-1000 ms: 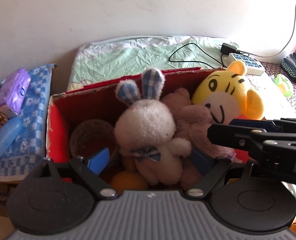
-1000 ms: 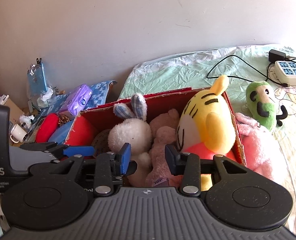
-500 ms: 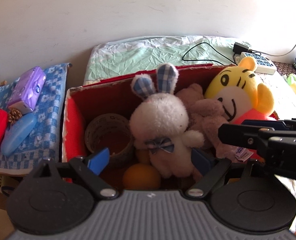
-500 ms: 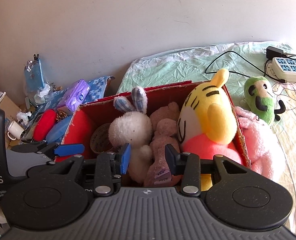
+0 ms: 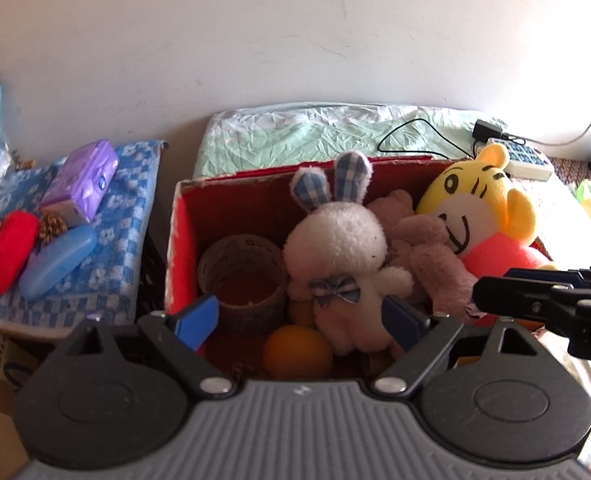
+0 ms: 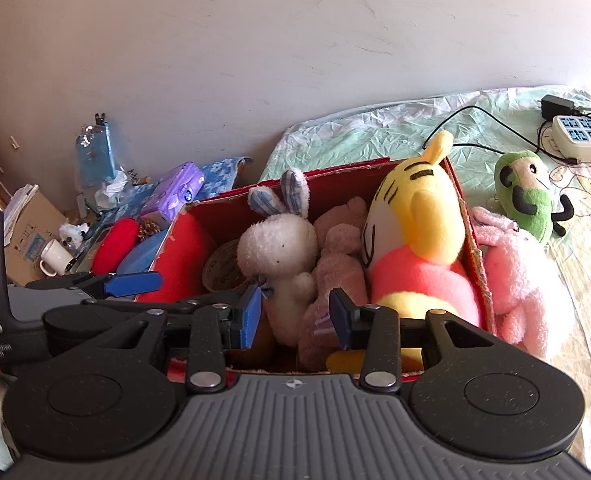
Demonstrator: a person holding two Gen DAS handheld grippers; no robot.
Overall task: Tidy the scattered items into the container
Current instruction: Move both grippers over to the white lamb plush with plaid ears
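A red cardboard box (image 5: 183, 240) holds a white bunny (image 5: 339, 248), a brown teddy (image 5: 427, 248), a yellow tiger (image 5: 479, 204), a tape roll (image 5: 243, 276) and an orange (image 5: 297, 352). My left gripper (image 5: 300, 320) hovers over the box's near edge, open wide, with nothing pinched. My right gripper (image 6: 295, 316) hangs beside it over the same edge, its jaws partly apart and empty. A pink plush (image 6: 523, 280) leans on the box's outer right wall. A green plush (image 6: 527, 196) lies on the bed beyond it.
A power strip (image 6: 583, 140) and black cable (image 5: 411, 136) lie on the green sheet behind the box. Left of the box, a blue checked cloth (image 5: 123, 208) carries a purple tissue pack (image 5: 83, 180), a red case (image 5: 9, 256) and a blue case (image 5: 57, 260). A mug (image 6: 55, 258) stands lower left.
Both grippers have drawn back and drifted left, so the box sits further right in the left view and more of the side cloth shows. Jaw widths and toys are unchanged.
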